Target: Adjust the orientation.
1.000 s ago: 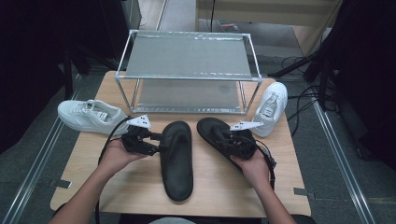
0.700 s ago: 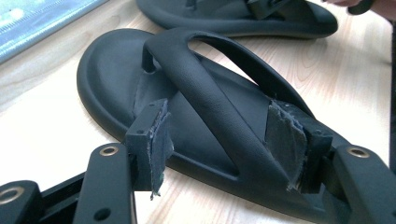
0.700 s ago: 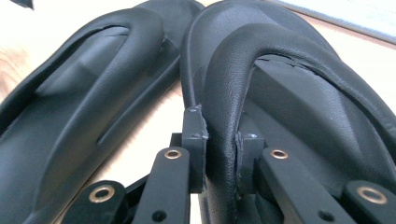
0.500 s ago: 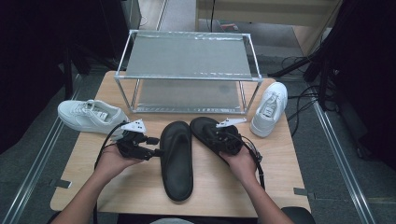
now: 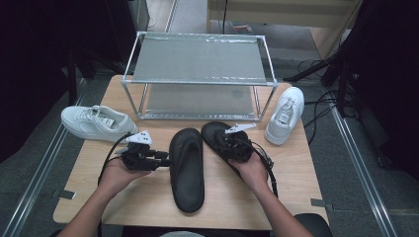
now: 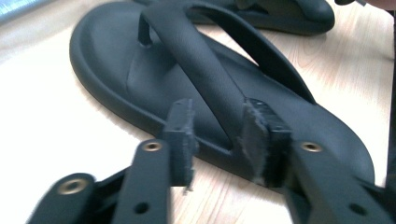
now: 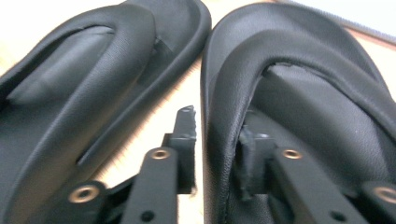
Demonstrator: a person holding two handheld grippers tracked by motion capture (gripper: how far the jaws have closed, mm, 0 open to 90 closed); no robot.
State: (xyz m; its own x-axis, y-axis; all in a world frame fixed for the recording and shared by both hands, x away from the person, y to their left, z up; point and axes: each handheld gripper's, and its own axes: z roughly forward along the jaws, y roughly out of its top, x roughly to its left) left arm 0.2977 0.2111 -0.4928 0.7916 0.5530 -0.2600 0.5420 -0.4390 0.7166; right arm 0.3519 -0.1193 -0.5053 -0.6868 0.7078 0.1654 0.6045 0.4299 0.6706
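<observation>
Left gripper: we hold it at the left edge of the left sandal, jaws spread either side of its strap, not yet pinching.
Right gripper: we have it on the right sandal, jaws spread astride that sandal's rim and strap.
Sandals: both black, side by side on the wooden table, just in front of the metal rack.
White sneakers: one left of the rack, one to its right.
</observation>
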